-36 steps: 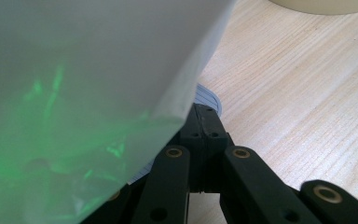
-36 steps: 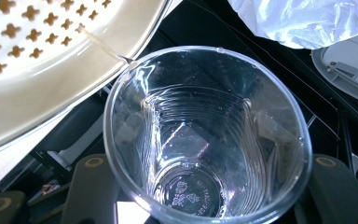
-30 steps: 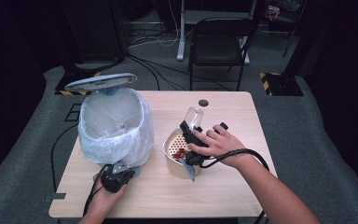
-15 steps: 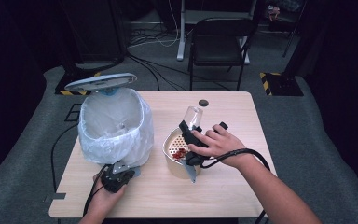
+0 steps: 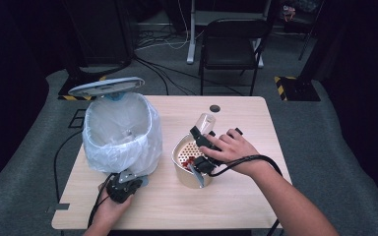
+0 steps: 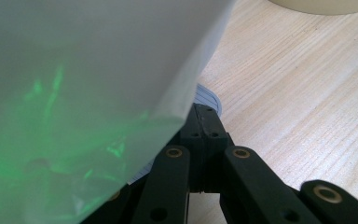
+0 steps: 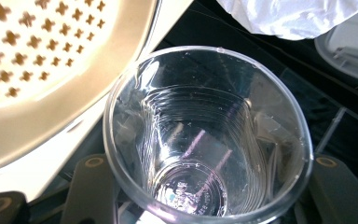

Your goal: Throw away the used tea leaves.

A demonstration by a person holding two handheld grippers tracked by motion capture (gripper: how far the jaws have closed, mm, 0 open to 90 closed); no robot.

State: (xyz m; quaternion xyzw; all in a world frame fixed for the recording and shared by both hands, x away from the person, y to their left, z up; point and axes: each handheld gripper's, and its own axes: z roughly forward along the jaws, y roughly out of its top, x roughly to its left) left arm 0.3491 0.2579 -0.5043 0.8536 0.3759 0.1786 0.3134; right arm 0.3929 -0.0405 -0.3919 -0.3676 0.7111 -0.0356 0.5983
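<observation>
My right gripper [image 5: 203, 140] is shut on a clear plastic cup [image 5: 206, 121], holding it tilted over the far rim of a beige perforated colander [image 5: 187, 176]. Small red pieces [image 5: 189, 160] lie in the colander. In the right gripper view the cup [image 7: 205, 140] looks empty, with the black jaws pressing its two sides and the colander [image 7: 51, 60] at upper left. My left gripper [image 5: 126, 178] is shut at the foot of a bin lined with a white bag [image 5: 120, 132]. In the left gripper view its tips [image 6: 204, 122] meet at a grey ribbed pedal [image 6: 210, 96] under the bag [image 6: 84, 74].
The bin's grey lid [image 5: 106, 86] stands open at the back left. A round cable hole [image 5: 215, 108] is near the table's far edge [image 5: 206, 97]. A black chair [image 5: 231, 44] stands beyond the table. Bare wood lies along the table's near side.
</observation>
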